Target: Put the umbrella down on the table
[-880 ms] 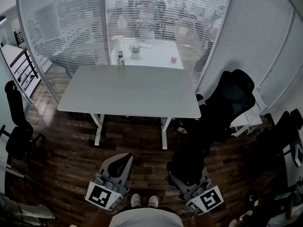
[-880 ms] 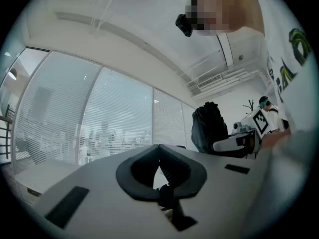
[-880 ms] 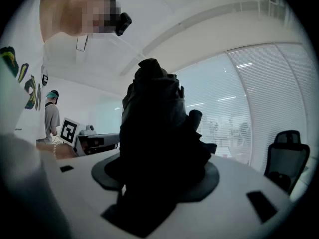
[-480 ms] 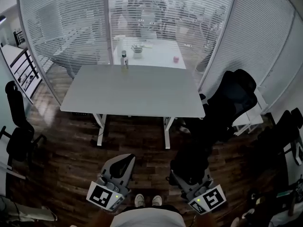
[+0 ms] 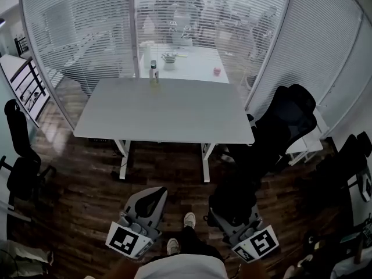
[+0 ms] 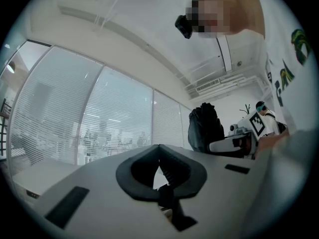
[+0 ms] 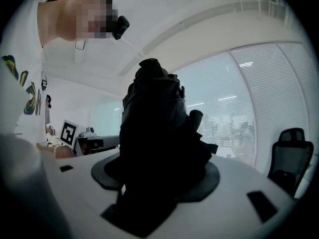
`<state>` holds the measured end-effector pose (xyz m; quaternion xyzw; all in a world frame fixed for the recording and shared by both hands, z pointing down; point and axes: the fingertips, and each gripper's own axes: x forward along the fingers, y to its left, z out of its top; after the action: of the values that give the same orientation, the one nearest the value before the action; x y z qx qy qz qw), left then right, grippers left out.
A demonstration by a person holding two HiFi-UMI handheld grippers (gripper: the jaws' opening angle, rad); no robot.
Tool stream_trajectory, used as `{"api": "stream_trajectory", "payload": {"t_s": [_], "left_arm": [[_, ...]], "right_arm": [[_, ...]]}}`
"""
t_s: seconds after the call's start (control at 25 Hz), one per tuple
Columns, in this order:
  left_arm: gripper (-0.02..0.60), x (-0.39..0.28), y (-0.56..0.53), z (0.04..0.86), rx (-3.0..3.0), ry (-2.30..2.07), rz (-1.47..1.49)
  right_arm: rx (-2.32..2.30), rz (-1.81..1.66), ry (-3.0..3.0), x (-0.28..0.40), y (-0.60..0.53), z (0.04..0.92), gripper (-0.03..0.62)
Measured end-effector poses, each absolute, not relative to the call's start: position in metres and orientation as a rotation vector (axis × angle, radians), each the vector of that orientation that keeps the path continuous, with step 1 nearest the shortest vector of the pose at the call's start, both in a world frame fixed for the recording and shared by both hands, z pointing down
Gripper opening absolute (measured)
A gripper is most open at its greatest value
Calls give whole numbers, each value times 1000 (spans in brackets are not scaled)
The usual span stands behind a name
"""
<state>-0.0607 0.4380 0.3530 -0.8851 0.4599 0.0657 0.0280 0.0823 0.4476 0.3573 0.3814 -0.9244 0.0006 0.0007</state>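
The folded black umbrella (image 5: pixel 232 197) stands upright in my right gripper (image 5: pixel 233 215), low in front of my body. In the right gripper view the umbrella (image 7: pixel 155 133) fills the space between the jaws, which are shut on it. The left gripper view also shows the umbrella (image 6: pixel 204 128), off to the right. My left gripper (image 5: pixel 151 197) is held beside it, its jaws closed together with nothing in them (image 6: pixel 160 176). The grey table (image 5: pixel 165 112) stands ahead of me, a step away from both grippers.
A small bottle (image 5: pixel 153 73) stands at the table's far edge. A black office chair (image 5: pixel 288 124) sits at the table's right end. More black chairs (image 5: pixel 20 156) stand at the left. A glass wall with blinds (image 5: pixel 192 22) runs behind the table. The floor is dark wood.
One of my feet has stepped forward between the grippers. Both grippers stay low near my body, and the umbrella stays in the right one.
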Motion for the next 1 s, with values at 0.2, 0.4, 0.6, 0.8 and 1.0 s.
{"api": "stream_trajectory", "payload": {"t_s": [0.2, 0.4, 0.6, 0.8, 1.0], "left_arm": [[11, -65, 423, 361, -2728, 1430, 221], [11, -60, 393, 373, -2746, 1446, 213], [11, -41, 339, 368, -2762, 1439, 194], [11, -19, 281, 360, -2763, 1440, 187], [11, 7, 234, 358, -2748, 1452, 189]], "right_arm": [[1193, 0, -2916, 79, 433, 369, 262], [1188, 11, -2920, 85, 402, 378, 263], [1200, 32, -2923, 105, 348, 374, 263], [1202, 39, -2927, 128, 292, 368, 262], [1200, 54, -2930, 157, 247, 369, 263]]}}
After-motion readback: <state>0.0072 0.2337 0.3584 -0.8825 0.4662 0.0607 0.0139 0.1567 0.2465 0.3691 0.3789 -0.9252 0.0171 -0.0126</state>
